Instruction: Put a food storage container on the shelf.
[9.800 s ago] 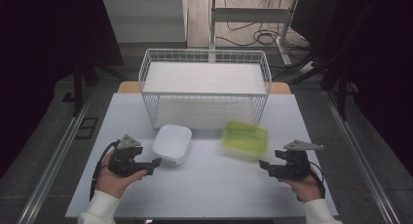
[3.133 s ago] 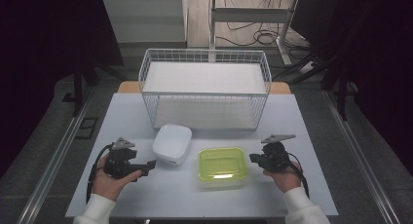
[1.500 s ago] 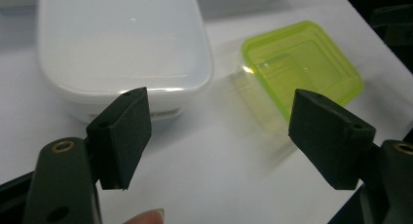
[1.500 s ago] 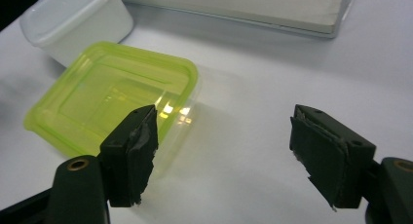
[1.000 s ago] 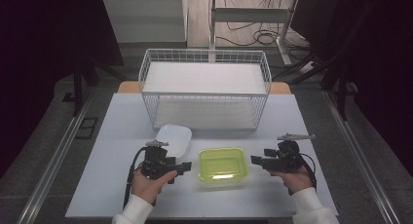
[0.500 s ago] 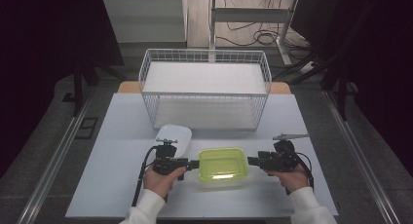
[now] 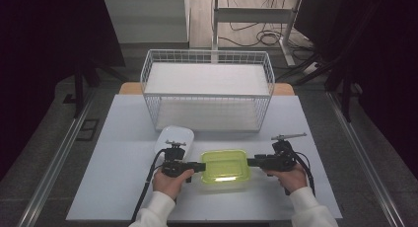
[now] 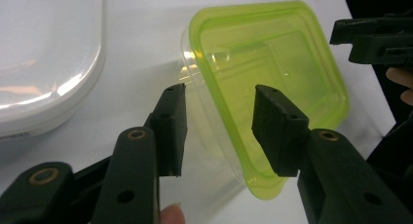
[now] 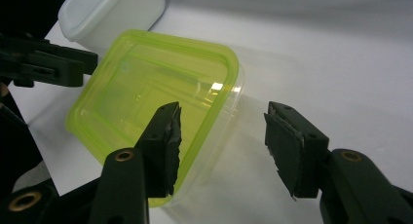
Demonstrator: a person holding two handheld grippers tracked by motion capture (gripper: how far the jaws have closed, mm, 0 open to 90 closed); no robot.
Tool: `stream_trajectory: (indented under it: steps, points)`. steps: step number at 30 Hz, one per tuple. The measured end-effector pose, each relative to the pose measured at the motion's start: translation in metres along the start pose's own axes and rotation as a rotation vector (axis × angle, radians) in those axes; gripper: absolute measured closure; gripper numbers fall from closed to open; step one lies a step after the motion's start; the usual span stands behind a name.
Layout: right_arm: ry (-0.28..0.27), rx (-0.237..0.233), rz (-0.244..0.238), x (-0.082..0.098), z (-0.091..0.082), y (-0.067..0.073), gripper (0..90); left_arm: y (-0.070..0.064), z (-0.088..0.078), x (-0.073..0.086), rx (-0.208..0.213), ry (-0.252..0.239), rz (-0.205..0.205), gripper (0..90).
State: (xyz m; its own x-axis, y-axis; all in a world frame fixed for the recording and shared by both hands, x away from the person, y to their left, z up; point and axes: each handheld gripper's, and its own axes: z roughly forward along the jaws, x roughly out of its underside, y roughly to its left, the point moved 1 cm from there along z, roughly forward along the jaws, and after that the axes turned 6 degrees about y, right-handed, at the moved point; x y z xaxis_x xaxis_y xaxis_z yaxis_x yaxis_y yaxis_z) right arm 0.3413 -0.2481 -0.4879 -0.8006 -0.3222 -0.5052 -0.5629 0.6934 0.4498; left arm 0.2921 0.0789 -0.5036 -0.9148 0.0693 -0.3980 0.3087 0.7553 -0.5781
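Observation:
A clear container with a green lid [image 7: 224, 165] lies on the white table [image 7: 118, 187] at the front middle. My left gripper [image 7: 202, 166] points at its left end. In the left gripper view the jaws have just been closing, and my left gripper [image 8: 219, 131] is open: one pad is beside the clear wall, the other over the green lid [image 8: 272, 63]. My right gripper [image 7: 249, 162] points at the right end. Its jaws have also been closing, and my right gripper [image 9: 221, 143] is open astride the lid's rim [image 9: 229, 83], with no pad seen pressing.
A white lidded container [image 7: 173, 137] sits just behind my left gripper. A white wire basket [image 7: 207, 96] stands at the back middle of the table. Bare tabletop lies to the left and right of the hands. Black cables trail from both grippers.
My left gripper moved right, from beside the white container to the green-lidded container's left end. The jaws of both grippers have narrowed around its ends. The container has not shifted in the last second.

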Motion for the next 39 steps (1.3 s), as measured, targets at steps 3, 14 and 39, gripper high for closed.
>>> stream_trajectory:
  steps: [3,14,39]
  points:
    - [0.012,-0.006,0.017,-0.001,0.004,-0.002,49.4,0.001,0.002,0.000,0.005,0.003,-0.010,59.1]
    - [0.063,-0.093,0.075,0.001,0.017,-0.002,61.0,0.008,0.010,0.001,0.064,0.021,-0.053,67.1]
    - [-0.046,-0.132,0.053,0.006,-0.010,0.019,78.7,-0.009,-0.014,0.003,0.134,-0.069,0.001,79.7]
